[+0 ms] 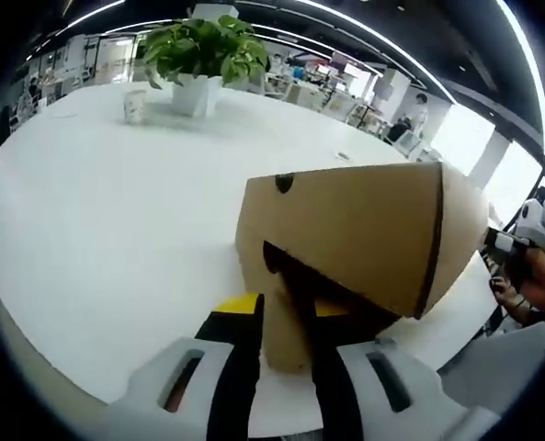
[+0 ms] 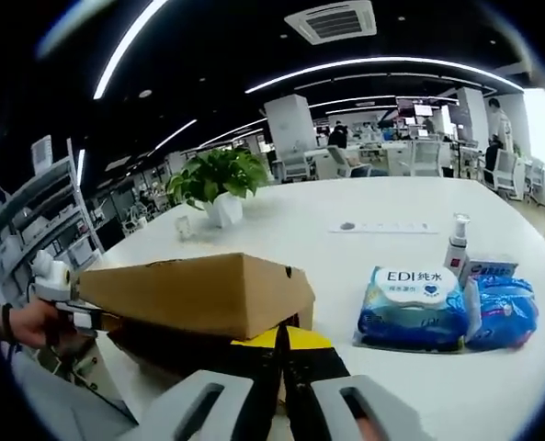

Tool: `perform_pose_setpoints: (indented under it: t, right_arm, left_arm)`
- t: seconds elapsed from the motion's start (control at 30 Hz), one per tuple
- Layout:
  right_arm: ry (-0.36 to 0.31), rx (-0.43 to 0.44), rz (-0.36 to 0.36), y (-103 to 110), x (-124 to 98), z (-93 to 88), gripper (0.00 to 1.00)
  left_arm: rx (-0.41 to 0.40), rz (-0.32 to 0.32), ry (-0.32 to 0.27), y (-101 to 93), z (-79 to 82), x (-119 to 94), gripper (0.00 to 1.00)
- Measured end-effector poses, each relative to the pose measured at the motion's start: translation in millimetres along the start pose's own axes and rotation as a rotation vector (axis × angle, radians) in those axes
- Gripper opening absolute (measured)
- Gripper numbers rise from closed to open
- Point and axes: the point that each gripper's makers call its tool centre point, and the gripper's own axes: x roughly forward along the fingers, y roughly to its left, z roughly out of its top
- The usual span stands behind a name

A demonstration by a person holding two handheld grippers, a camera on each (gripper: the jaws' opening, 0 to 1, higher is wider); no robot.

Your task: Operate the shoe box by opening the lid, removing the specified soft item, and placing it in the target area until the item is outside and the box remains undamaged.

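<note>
- Left gripper (image 1: pixel 286 344) pinches the near flap of the brown cardboard shoe box (image 1: pixel 346 230).
- Right gripper (image 2: pixel 281 363) jaws pressed onto the same box's lid edge (image 2: pixel 198 292).
- Blue wet-wipe packs (image 2: pixel 410 308) lie beside it on the white table (image 2: pixel 364 248).

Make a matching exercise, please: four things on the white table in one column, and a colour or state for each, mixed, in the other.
Things:
1. shoe box lid
2. potted plant
3. wet wipes pack
4. pump bottle

Descriptions:
A. green leaves, white pot
B. brown cardboard, raised
C. small, upright, behind the packs
D. blue and white, lying flat

Pairs: 1-B, 2-A, 3-D, 4-C
</note>
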Motion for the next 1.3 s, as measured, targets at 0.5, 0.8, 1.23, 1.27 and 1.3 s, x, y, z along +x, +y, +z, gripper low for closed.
perform_pose_setpoints:
  t: [0.5, 0.8, 1.23, 1.27, 1.3]
  right_arm:
    - [0.024, 0.001, 0.005, -6.4, -7.1, -13.0, 0.00]
    - [0.028, 0.011, 0.005, -10.0, -12.8, -20.1, 0.00]
    - [0.058, 0.023, 0.026, -7.4, -11.4, -32.9, 0.00]
    - [0.059, 0.025, 0.026, -7.6, -11.2, -33.3, 0.00]
    - [0.060, 0.027, 0.026, -7.7, -11.1, -34.1, 0.00]
  left_arm:
    - [0.063, -0.005, -0.028, 3.7, 1.2, -28.4, 0.18]
    - [0.149, -0.014, -0.019, 0.9, -1.3, -38.4, 0.17]
    - [0.151, -0.023, -0.001, 2.6, -11.2, -39.6, 0.17]
    - [0.148, -0.023, -0.001, 3.4, -11.5, -39.0, 0.17]
    - [0.147, -0.024, 0.000, 3.6, -12.2, -38.8, 0.17]
